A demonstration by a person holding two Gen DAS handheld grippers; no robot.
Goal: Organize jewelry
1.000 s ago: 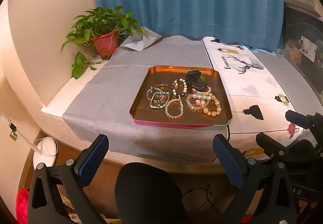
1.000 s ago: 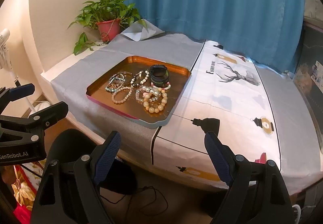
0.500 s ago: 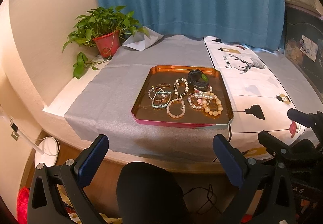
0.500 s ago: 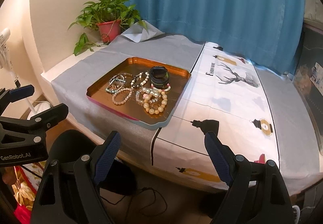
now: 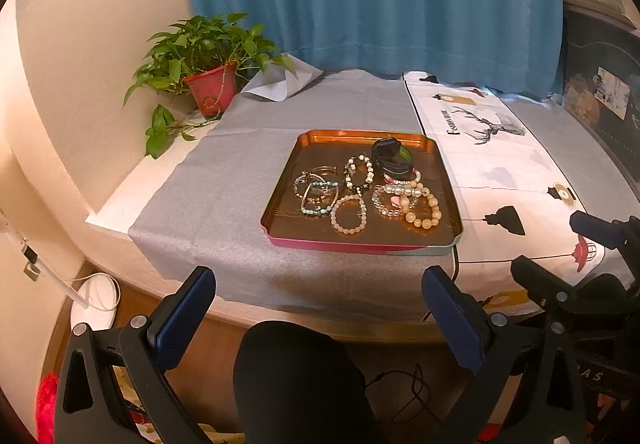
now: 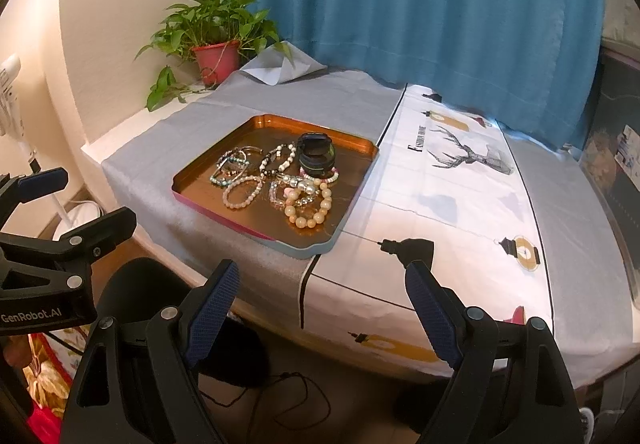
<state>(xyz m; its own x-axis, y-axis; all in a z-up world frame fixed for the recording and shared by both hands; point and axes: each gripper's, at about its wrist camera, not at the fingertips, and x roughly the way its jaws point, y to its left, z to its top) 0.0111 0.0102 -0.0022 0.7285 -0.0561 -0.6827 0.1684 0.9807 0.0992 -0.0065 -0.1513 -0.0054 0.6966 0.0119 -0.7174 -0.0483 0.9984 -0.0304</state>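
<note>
Both handheld tools are built of black plastic struts joined by silver screws. The fingers (image 5: 182,318) are faced with dark blue textured pads. White "GenRobot.AI" lettering is printed on the left gripper (image 6: 60,199), as seen in the right wrist view.

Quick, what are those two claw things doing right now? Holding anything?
Left gripper: open, holding nothing.
Right gripper: open, holding nothing.
</note>
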